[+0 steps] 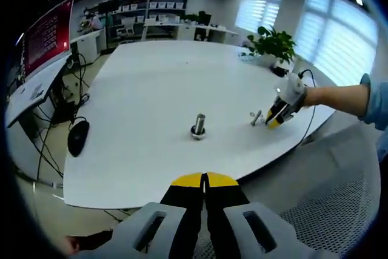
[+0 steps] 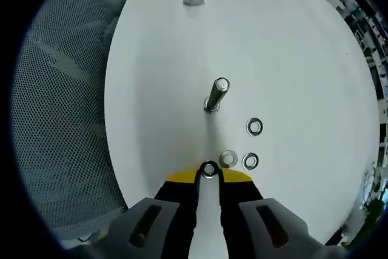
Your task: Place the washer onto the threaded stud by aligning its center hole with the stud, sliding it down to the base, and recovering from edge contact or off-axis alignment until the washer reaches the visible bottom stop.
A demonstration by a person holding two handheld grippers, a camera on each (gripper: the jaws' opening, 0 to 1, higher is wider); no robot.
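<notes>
Four washers lie near the stud (image 2: 217, 94) on the desk (image 2: 291, 59) — none threaded yet. Right gripper (image 2: 209, 174) is pinching one washer (image 2: 209, 169) at the near edge; left gripper (image 1: 205, 180), closed and empty, waits.

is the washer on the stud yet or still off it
Off. The washer sits between the right gripper tips, short of the bare threaded stud standing on the table.

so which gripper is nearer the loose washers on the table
Right. The right gripper sits at the washers, with one washer between its jaws. The left gripper is shut, back off the table's near edge, well away from them.
</notes>
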